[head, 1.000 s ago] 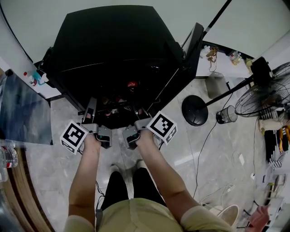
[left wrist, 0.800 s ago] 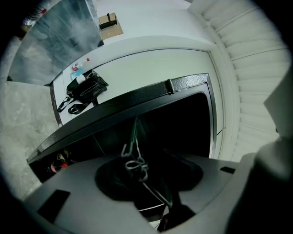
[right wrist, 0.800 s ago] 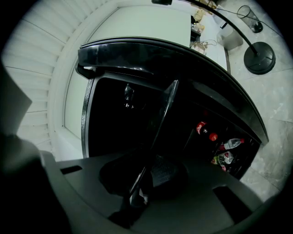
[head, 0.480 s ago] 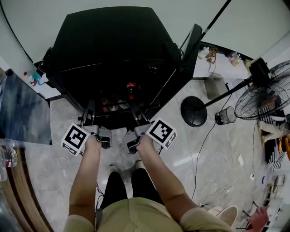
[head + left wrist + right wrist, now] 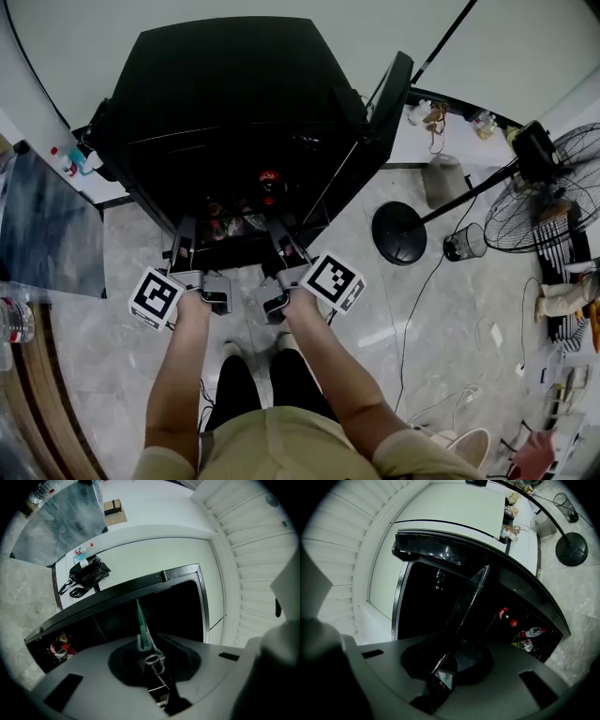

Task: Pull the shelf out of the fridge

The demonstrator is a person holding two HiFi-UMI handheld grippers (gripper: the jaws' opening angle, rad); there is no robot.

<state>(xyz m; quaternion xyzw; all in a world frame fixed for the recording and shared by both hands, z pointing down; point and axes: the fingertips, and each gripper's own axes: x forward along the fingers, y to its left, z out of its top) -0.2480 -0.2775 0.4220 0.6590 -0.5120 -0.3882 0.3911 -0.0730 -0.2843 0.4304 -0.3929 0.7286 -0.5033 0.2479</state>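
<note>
Shelf [image 5: 140,625], a glass pane, sits in the open fridge [image 5: 234,84], its front edge toward six o'clock. Left gripper [image 5: 184,239] has just been closing and now pinches that edge. Right gripper [image 5: 279,234], at three o'clock from it, has just eased open a touch yet pinches the pane too. Likely stiff, slick and breakable: hold both front corners and draw it out level.

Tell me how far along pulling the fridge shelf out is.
Done: the fridge door stands open. In hand: the left gripper, whose jaws have just been closing, and the right gripper, whose jaws have just been opening, both hold the glass shelf by its edge. Left: it lies inside the fridge, so the whole pull remains.
</note>
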